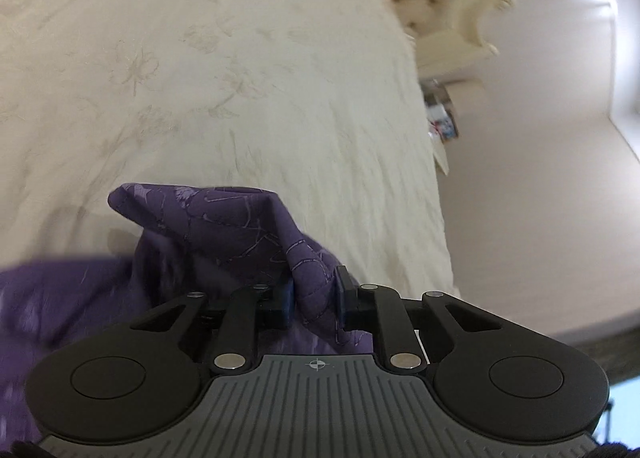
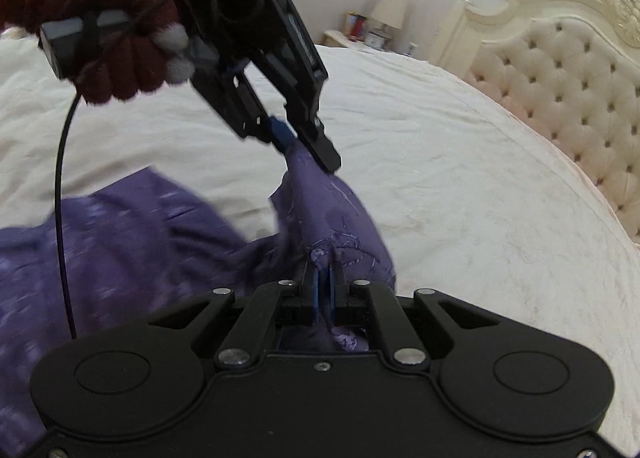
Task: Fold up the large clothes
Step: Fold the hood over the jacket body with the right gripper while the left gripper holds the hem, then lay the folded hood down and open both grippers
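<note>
We pinch the purple garment [image 2: 344,214] with both tools: left gripper [image 1: 316,294] jaws clamp a raised fold, right gripper [image 2: 325,282] jaws press shut on cloth nearby. The rest trails over the cream bedspread [image 2: 460,186], beside the tufted headboard [image 2: 560,78].

One purple garment [image 2: 132,234], two black grippers, left [image 2: 308,146] and right [image 2: 325,278], one gloved hand [image 2: 116,46], one bed [image 2: 460,178], one headboard [image 2: 560,74], one lamp [image 2: 390,12].
</note>
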